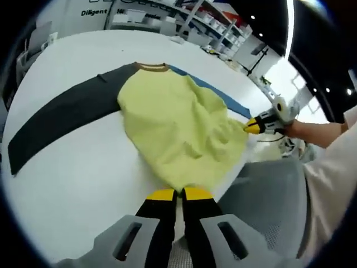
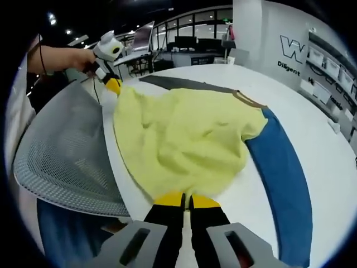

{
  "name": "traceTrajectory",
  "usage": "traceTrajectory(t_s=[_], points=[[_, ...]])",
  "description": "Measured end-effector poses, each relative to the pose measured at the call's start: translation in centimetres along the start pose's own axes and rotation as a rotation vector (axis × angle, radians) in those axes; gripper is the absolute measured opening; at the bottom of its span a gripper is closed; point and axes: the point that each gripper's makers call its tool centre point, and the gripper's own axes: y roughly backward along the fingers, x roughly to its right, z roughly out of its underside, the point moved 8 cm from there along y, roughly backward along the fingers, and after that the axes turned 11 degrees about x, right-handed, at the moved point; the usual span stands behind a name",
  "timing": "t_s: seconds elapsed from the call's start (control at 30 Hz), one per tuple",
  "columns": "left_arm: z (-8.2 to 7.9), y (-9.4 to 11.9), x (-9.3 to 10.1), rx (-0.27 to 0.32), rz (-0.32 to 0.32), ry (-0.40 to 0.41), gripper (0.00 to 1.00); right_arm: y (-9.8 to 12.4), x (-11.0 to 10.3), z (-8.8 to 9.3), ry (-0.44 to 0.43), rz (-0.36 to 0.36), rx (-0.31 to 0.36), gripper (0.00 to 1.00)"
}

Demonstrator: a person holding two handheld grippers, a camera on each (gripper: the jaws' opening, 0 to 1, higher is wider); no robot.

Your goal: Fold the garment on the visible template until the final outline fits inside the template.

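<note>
1. The garment [image 1: 178, 134], a yellow-bodied shirt with one dark grey sleeve [image 1: 61, 120] and one blue sleeve [image 2: 281, 184], lies on the white tabletop [image 1: 72, 190] with its hem edge nearest the person. Each hem corner is pinched in closed jaws: the left gripper [image 1: 174, 195] holds one, the right gripper [image 2: 187, 200] the other.
2. The cloth looks light, soft and limp. It rumples and sags between the two holds, so I judge it will drape and crease rather than keep any shape. The hem corners are sound places to grip, since lifting both together carries the body over evenly.
3. A grey mesh chair back [image 2: 61, 162] stands just beside the tabletop edge, near the person.
4. The tabletop looks smooth and wide, and likely lets fabric slide.
5. Beyond it are shelves [image 1: 206, 25], a lettered wall [image 2: 301, 56] and ceiling lights; no template outline is clearly discernible.
</note>
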Motion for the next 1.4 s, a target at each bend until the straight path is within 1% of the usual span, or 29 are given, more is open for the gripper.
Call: traceTrajectory(t_s=[0.07,0.13,0.23,0.3,0.37,0.43,0.5,0.57,0.6,0.67,0.7,0.77,0.83,0.87,0.9,0.97,1.03,1.1,1.17,1.2,1.27,1.3,1.37,1.4], points=[[0.8,-0.1,-0.1,-0.017,-0.009,0.014,0.02,0.1,-0.2,0.5,-0.004,-0.002,-0.006,0.00],[1.5,-0.2,-0.3,-0.041,-0.020,0.010,0.02,0.3,-0.5,0.8,-0.012,0.001,-0.011,0.00],[2.8,-0.1,-0.8,-0.093,-0.044,-0.014,0.02,0.2,-0.9,1.7,-0.019,0.002,-0.032,0.00],[3.5,-0.3,-0.9,-0.118,-0.042,-0.004,0.02,0.1,-1.2,2.4,-0.029,0.006,-0.047,0.00],[3.7,-0.4,-1.1,-0.127,-0.049,0.003,0.02,0.2,-1.1,2.8,-0.037,0.018,-0.056,0.00],[3.9,-0.4,-1.2,-0.135,-0.058,0.007,0.02,0.3,-1.0,2.8,-0.075,0.029,-0.038,0.00],[4.0,-0.4,-1.3,-0.132,-0.059,0.018,0.02,0.3,-1.0,2.8,-0.075,0.031,-0.041,0.00],[4.0,-0.3,-1.2,-0.137,-0.057,0.030,0.02,0.3,-0.9,2.6,-0.049,0.030,-0.050,0.00],[4.1,-0.2,-1.2,-0.140,-0.057,0.029,0.02,0.4,-0.9,2.5,-0.051,0.030,-0.048,0.00],[4.6,0.0,-1.4,-0.173,-0.068,0.030,0.02,0.6,-1.1,2.4,-0.062,0.026,-0.046,0.00],[4.9,0.2,-1.6,-0.194,-0.077,0.015,0.01,0.6,-1.1,2.6,-0.064,0.024,-0.051,0.00],[5.0,0.3,-1.6,-0.183,-0.080,0.015,0.01,0.7,-1.4,3.0,-0.072,0.013,-0.077,0.00],[5.0,0.4,-1.5,-0.169,-0.077,0.019,0.01,0.9,-1.4,3.1,-0.069,0.018,-0.069,0.00],[4.8,0.4,-1.5,-0.154,-0.088,-0.005,0.01,1.0,-1.4,3.1,-0.076,0.020,-0.070,0.00],[4.4,0.4,-1.5,-0.124,-0.095,-0.047,0.01,1.1,-1.5,3.0,-0.084,0.022,-0.065,0.00],[3.7,0.6,-1.4,-0.100,-0.127,-0.085,0.02,1.2,-1.4,2.8,-0.076,0.036,-0.055,0.00],[3.1,0.7,-1.4,-0.078,-0.146,-0.102,0.07,1.1,-1.3,2.8,-0.087,0.042,-0.057,0.02],[2.4,0.8,-1.3,-0.057,-0.156,-0.120,0.15,0.8,-1.2,2.9,-0.088,0.050,-0.063,0.07],[1.9,0.9,-1.3,-0.038,-0.166,-0.148,0.17,0.6,-1.4,3.0,-0.076,0.054,-0.074,0.10],[1.8,0.9,-1.2,-0.038,-0.160,-0.150,0.15,0.6,-1.4,3.0,-0.063,0.056,-0.081,0.10],[2.0,0.6,-0.7,-0.039,-0.123,-0.154,0.14,0.5,-1.6,3.1,-0.057,0.044,-0.081,0.10],[2.3,0.4,-0.6,-0.051,-0.114,-0.153,0.14,0.5,-1.6,3.1,-0.056,0.040,-0.074,0.10],[3.2,-0.1,-0.5,-0.089,-0.106,-0.179,0.16,0.6,-1.5,3.1,-0.051,0.046,-0.075,0.08],[3.8,-0.2,-0.6,-0.121,-0.110,-0.202,0.15,0.6,-1.5,3.1,-0.051,0.047,-0.075,0.08]])
